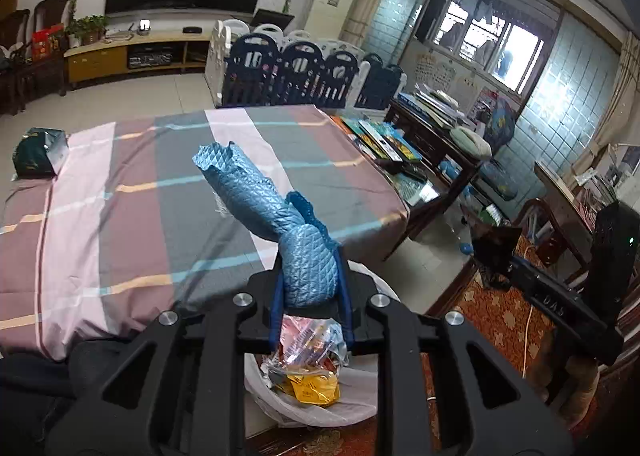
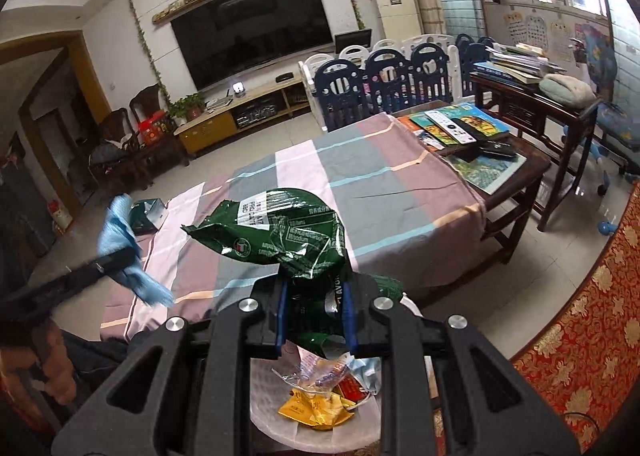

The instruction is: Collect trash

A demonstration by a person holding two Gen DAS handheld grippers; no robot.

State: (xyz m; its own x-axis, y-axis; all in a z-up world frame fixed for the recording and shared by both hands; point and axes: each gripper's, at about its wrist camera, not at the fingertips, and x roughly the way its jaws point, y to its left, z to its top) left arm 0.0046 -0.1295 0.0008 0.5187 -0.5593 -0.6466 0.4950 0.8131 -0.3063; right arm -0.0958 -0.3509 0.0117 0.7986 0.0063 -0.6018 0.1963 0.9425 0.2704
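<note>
— Jaws on both sides are clamped on litter, yes? Start at the left.

— Yes. Left gripper (image 1: 308,288) has its jaws narrowed on a blue quilted wrapper (image 1: 276,216), a crinkled foil-like tube embossed with small diamonds; the pinch sits at its lower, bunched end, so the long open end sticks up and away beyond the jaws. Directly beneath the jaws is the trash bin (image 1: 280,412), lined with a pale bag and already holding a yellow packet (image 1: 316,388) and clear crumpled film. I'd judge the wrapper is held there to be dropped in.

— And ahead of those jaws?

— The surface, draped in a striped cloth (image 1: 120,216) of pink, grey and mauve bands. Far off to the left of the jaws a dark green pouch (image 1: 38,154) lies on it, uncollected.

— Now the right.

— Right gripper (image 2: 314,312) has its jaws pressed on a green snack bag (image 2: 280,236), glossy, printed and badly creased; its torn mouth flares up past the jaws. The same bin (image 2: 272,428) lies just below, so this piece also looks ready for release. Left of these jaws, the other gripper and its blue wrapper are visible, blurred.

— What's left to do?

— By my reading, let both go into the bin, then fetch the pouch.
</note>
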